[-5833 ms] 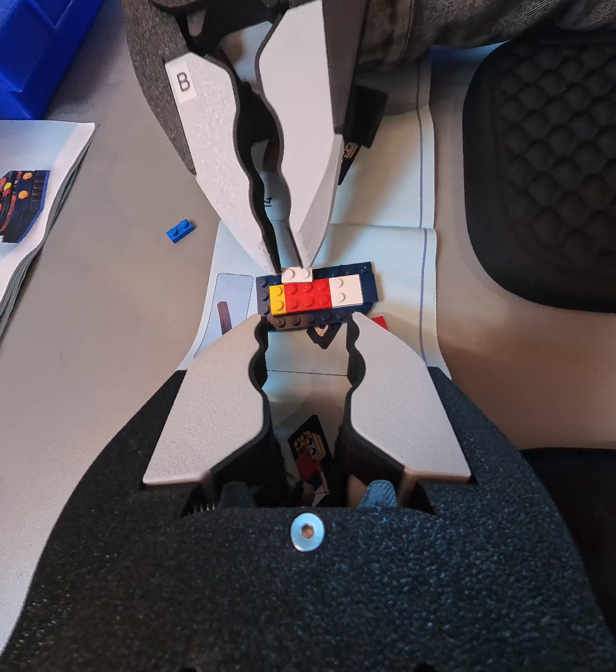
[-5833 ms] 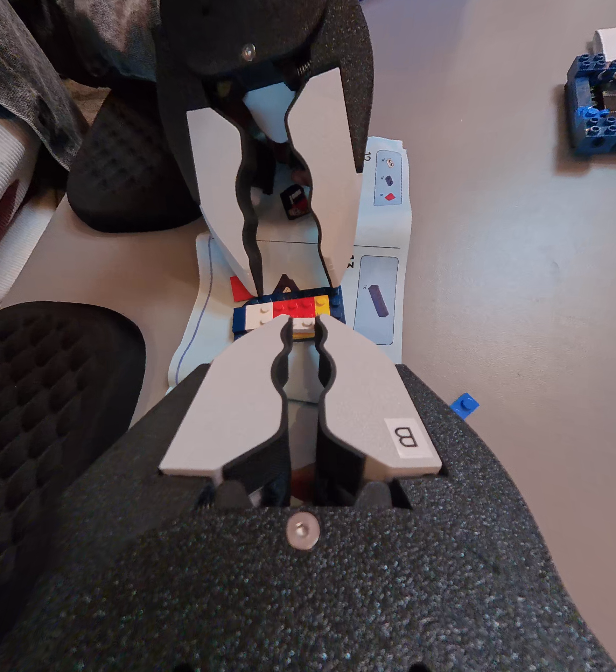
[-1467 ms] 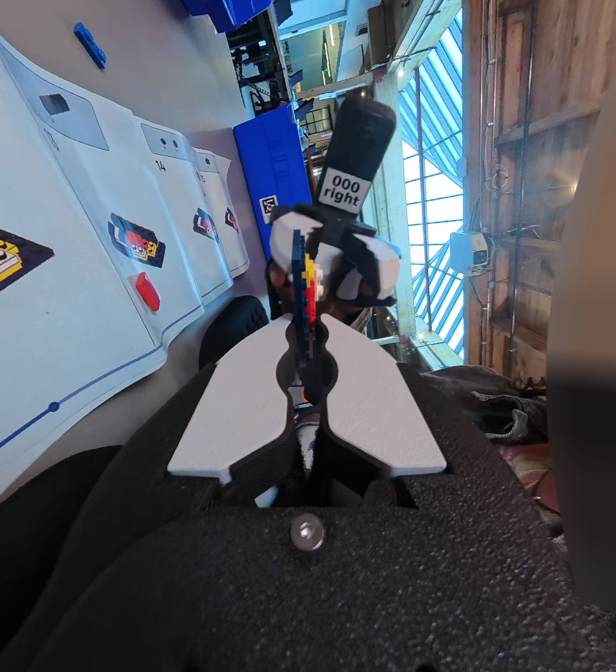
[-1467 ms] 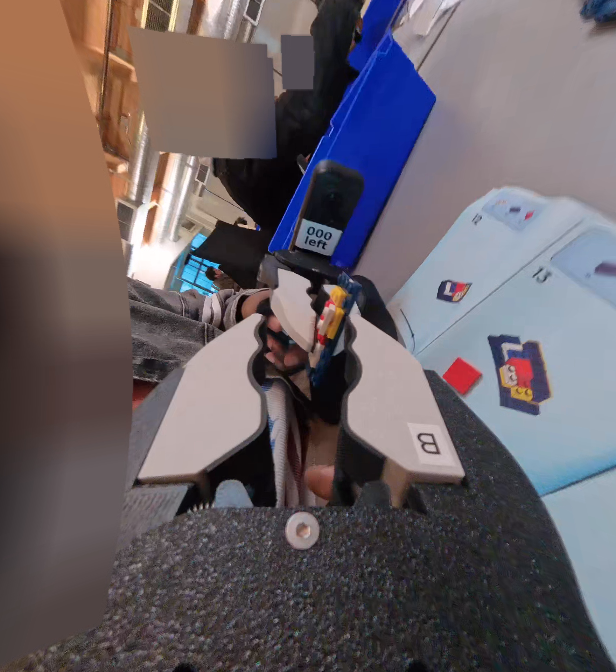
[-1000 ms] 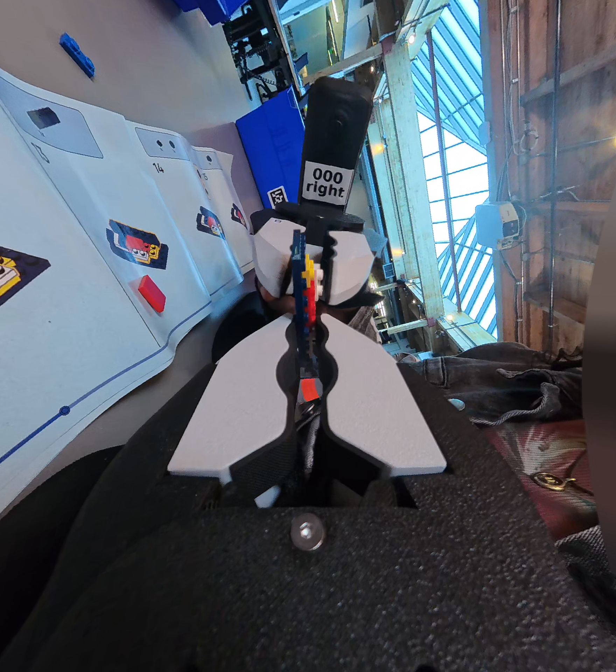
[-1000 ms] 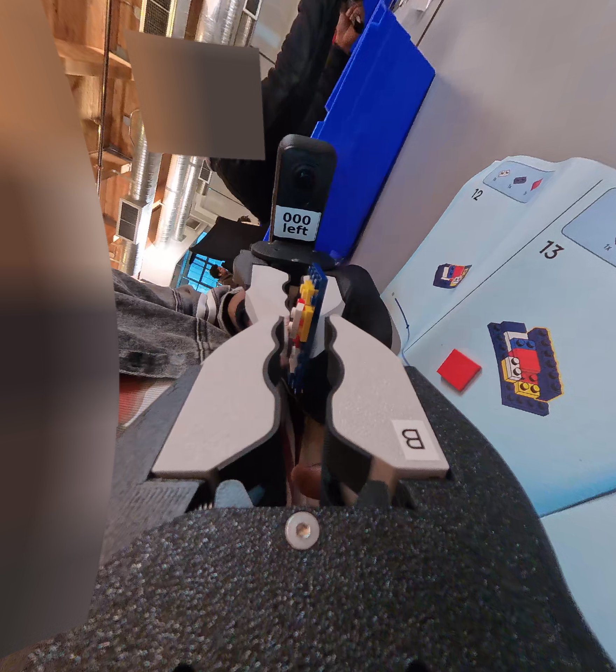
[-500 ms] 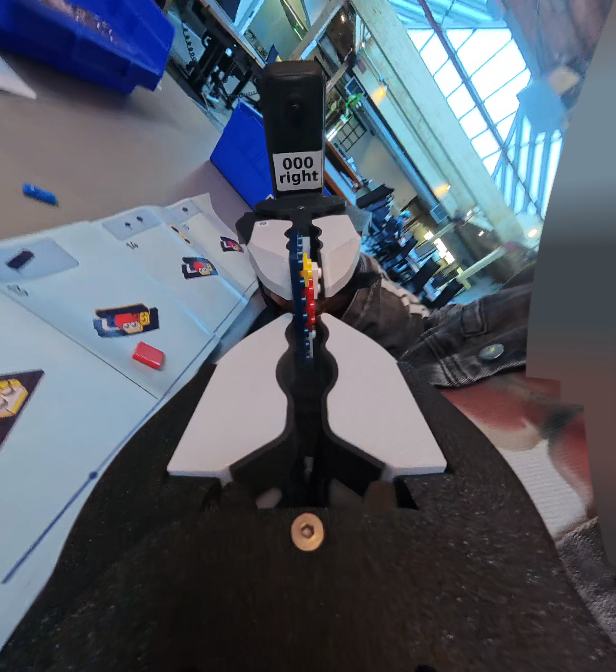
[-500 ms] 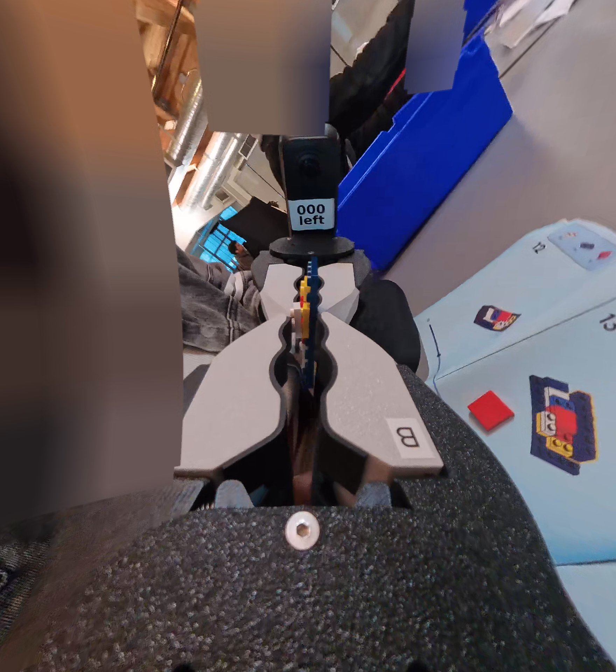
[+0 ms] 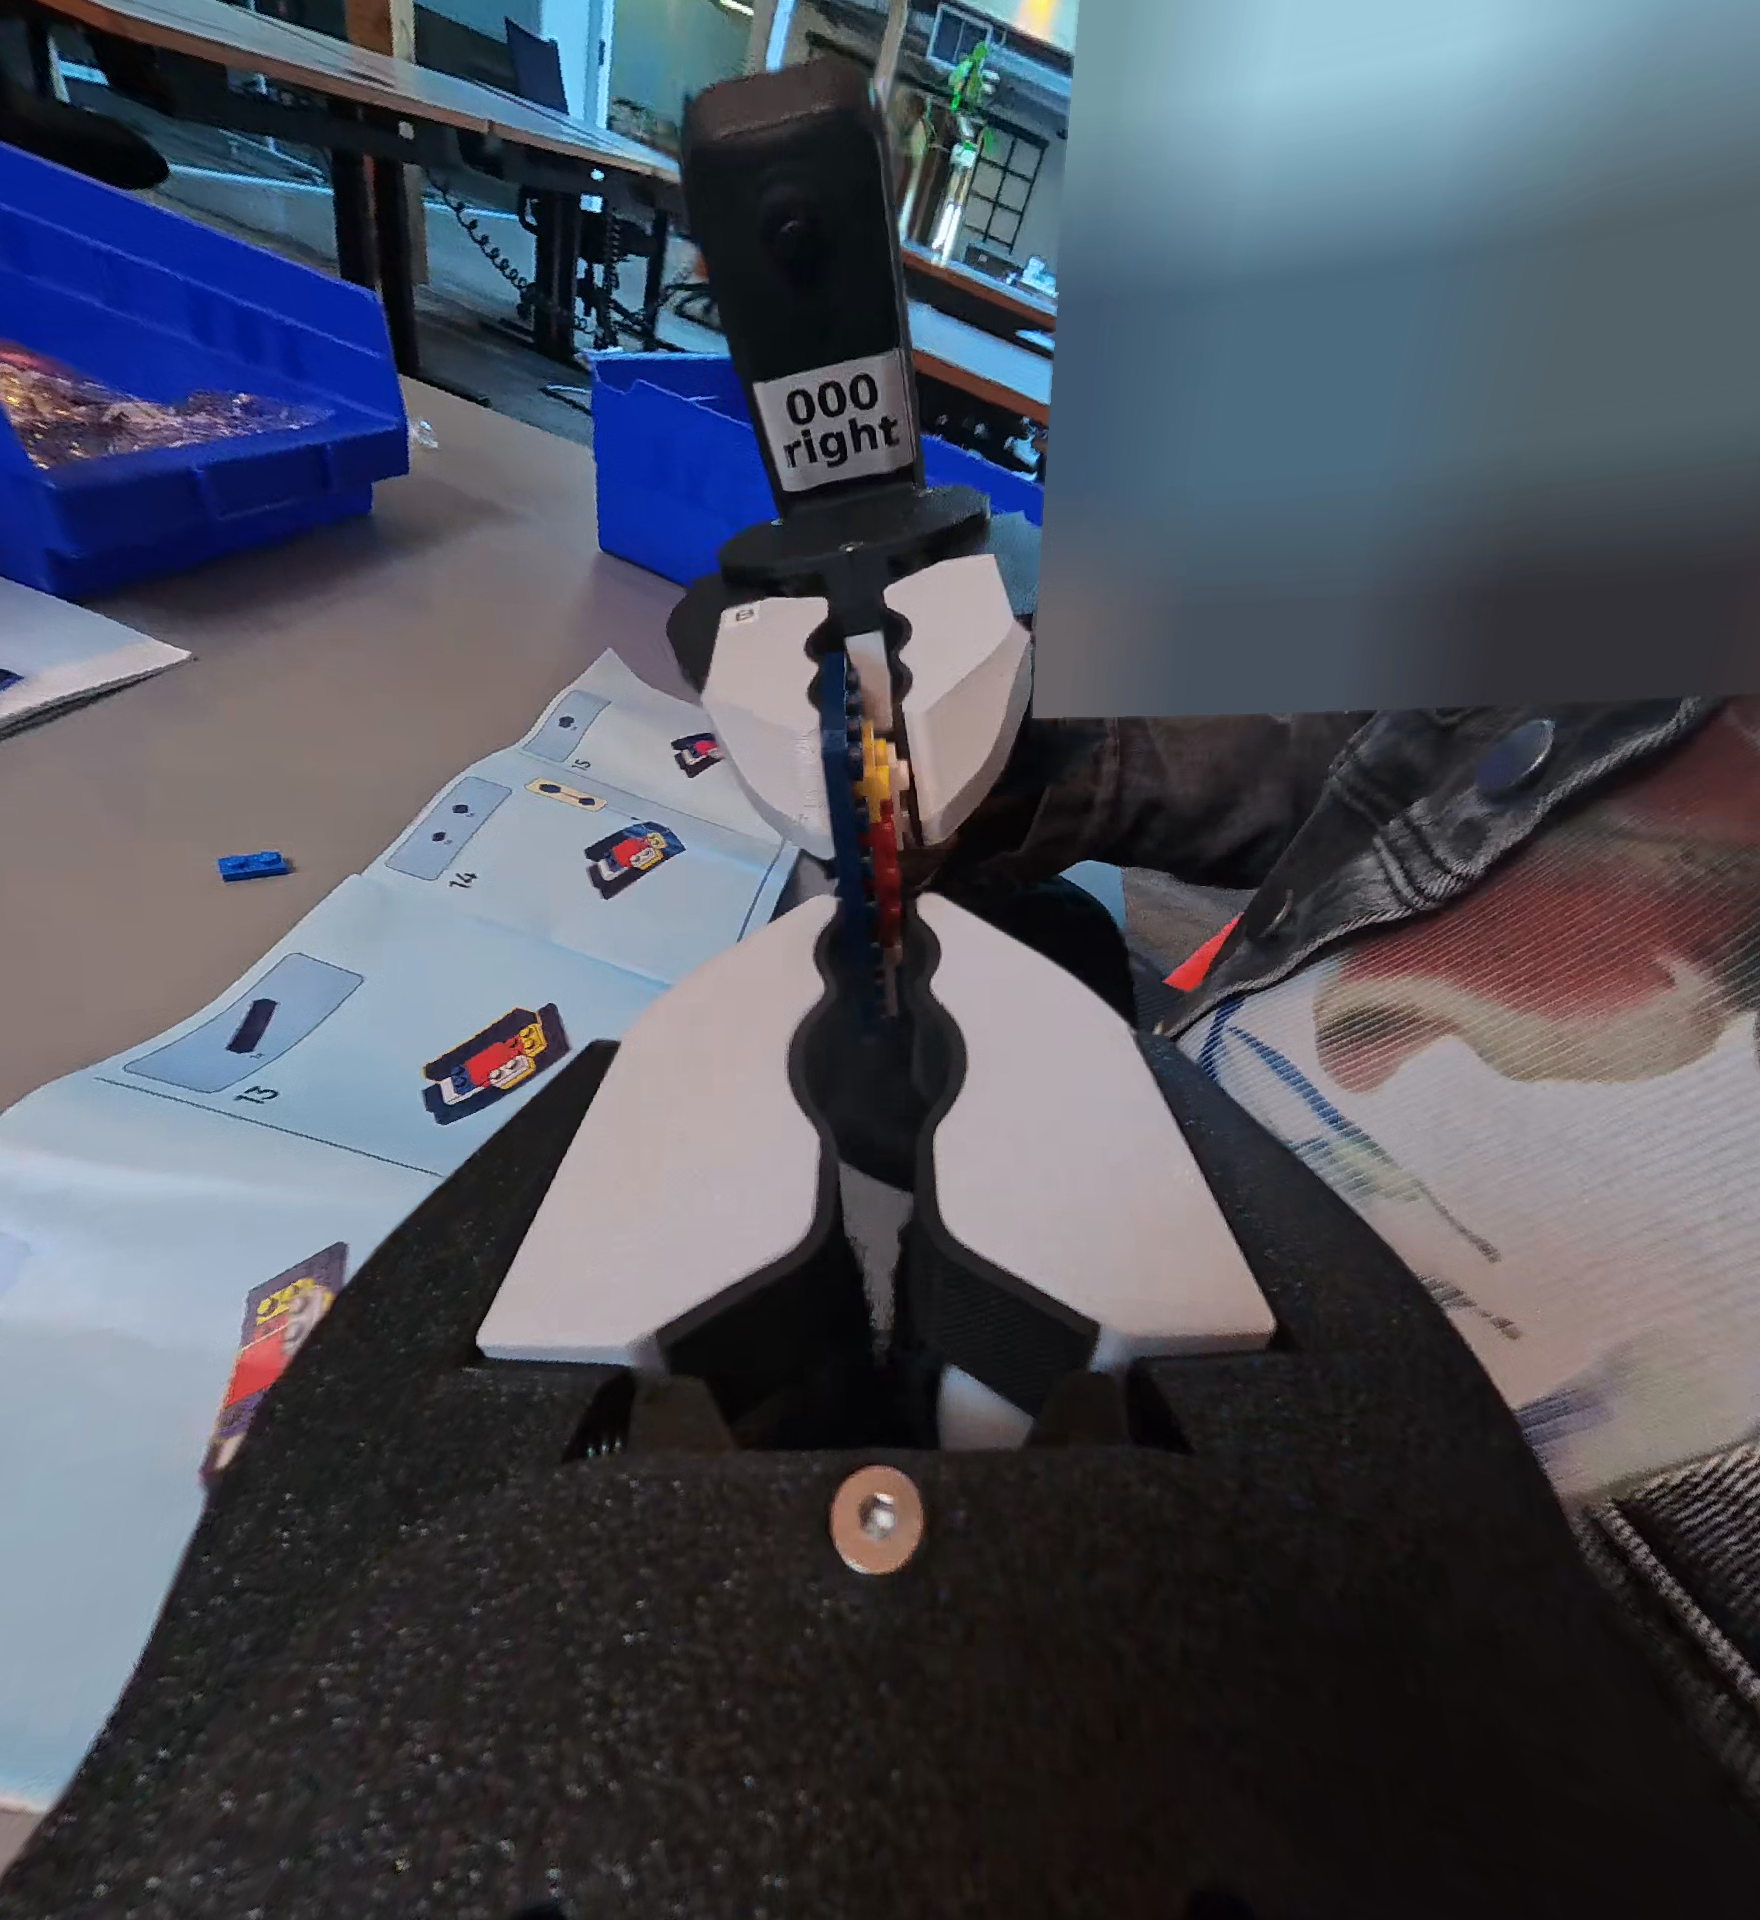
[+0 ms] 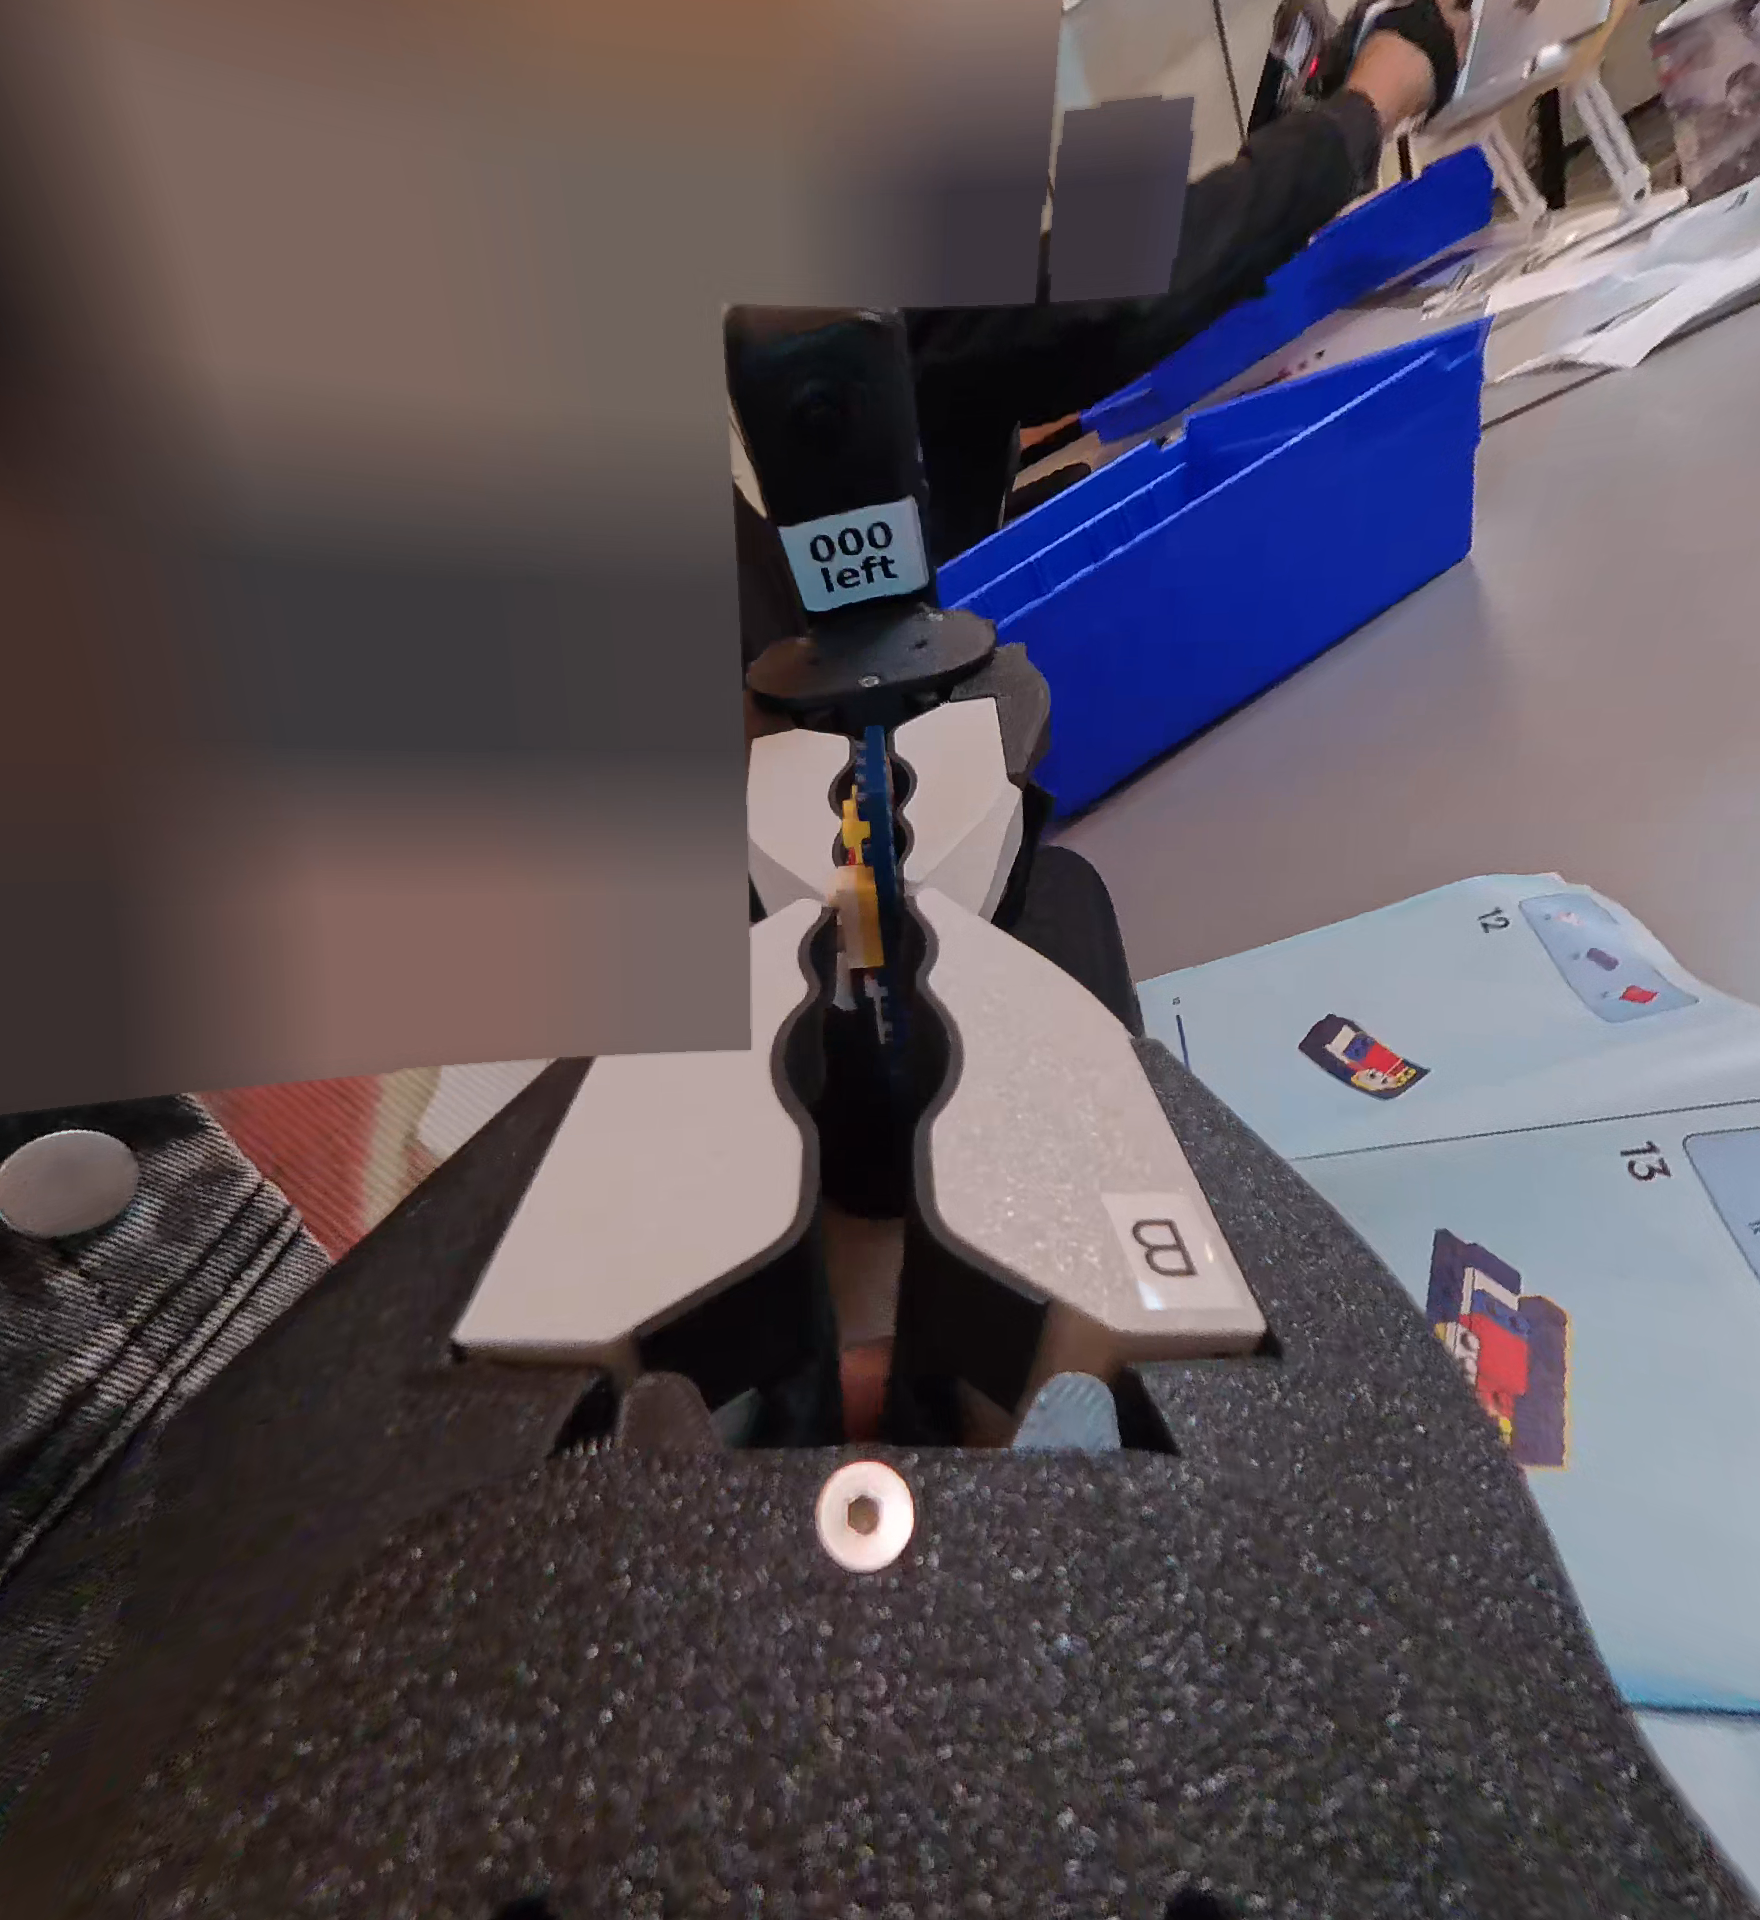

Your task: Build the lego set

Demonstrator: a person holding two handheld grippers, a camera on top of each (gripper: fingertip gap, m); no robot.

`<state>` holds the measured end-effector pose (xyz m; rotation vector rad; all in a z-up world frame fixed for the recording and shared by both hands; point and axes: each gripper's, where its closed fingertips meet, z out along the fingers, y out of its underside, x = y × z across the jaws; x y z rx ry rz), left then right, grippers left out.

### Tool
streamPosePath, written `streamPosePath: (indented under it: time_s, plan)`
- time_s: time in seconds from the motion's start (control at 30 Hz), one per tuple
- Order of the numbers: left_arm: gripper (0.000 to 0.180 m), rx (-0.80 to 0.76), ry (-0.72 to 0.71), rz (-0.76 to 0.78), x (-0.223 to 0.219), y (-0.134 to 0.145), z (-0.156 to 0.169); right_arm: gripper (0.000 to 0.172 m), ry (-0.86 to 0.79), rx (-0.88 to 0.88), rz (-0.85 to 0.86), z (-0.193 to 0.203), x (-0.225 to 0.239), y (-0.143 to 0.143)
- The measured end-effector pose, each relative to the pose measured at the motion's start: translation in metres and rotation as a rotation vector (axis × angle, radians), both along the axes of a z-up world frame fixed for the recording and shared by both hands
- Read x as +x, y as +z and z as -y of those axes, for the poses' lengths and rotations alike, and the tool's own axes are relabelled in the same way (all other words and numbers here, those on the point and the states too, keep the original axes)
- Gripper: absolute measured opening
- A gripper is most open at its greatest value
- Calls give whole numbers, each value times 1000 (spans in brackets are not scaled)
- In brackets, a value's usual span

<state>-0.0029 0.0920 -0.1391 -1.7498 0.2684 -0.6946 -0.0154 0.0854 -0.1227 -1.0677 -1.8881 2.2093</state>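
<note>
Dark blue plastic, seen edge-on, is the base plate of a small brick assembly (image 9: 860, 831) that hangs in the air between the two claws, with yellow, red and white bricks stacked on one face. It is raised above the grey worktop (image 9: 336, 665), in front of the person's denim jacket (image 9: 1478, 821).

The left claw (image 9: 871, 914) points level and forward, straight at the other tool, its two white fingers (image 9: 741, 1049) nearly together and clenched on the near end of the assembly: the blue plate lies against one inner edge and the red bricks against the other. From the opposite camera the same claw (image 10: 871, 883) appears under its black camera post, fingers pinched on the far end of the plate.

The right claw (image 10: 871, 920) faces it, tip almost to tip, also level. Its fingers (image 10: 1032, 1081) stand narrowly apart and grip the other end of the assembly (image 10: 865, 904), the white and yellow bricks at one finger, the blue plate at the other. In the left view it (image 9: 865, 862) closes on the plate from above.

Below lies a pale blue instruction sheet (image 9: 356, 987), a loose blue plate (image 9: 252, 864) beside it, and blue bins (image 9: 159, 436) farther back; one blue bin (image 10: 1271, 540) stands behind the left claw
</note>
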Motion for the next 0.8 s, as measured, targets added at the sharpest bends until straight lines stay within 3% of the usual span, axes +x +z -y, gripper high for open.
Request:
streamPosePath:
  time_s: [0.07, 0.13, 0.33, 0.4, 0.57, 0.67, 0.77, 0.8]
  plan:
    - [8, -14, -6, 58, -2, 0, -2, 12, 4, -24, 4, -1, -1, 2]
    - [7, -12, -5, 121, -4, 2, -3, 35, -10, -50, 13, -5, -4, 4]
    - [8, -42, -3, 167, -2, -2, -4, 22, -39, -48, 3, -7, -8, -2]
    - [7, -45, 12, 149, -2, -4, -5, 11, -36, -49, -11, -6, -6, -2]
    - [8, -19, -32, 88, 8, -6, 1, 11, -59, -23, -68, 0, 4, -3]
    - [51, 18, -60, -27, 11, -10, 4, 11, -78, -171, 19, -8, 7, -1]
    - [93, 137, 28, -335, -3, -17, -1, 11, -112, -354, 206, -21, 2, -8]
    - [98, 206, 64, -447, -7, -14, -4, 11, -98, -398, 263, -21, 1, -11]
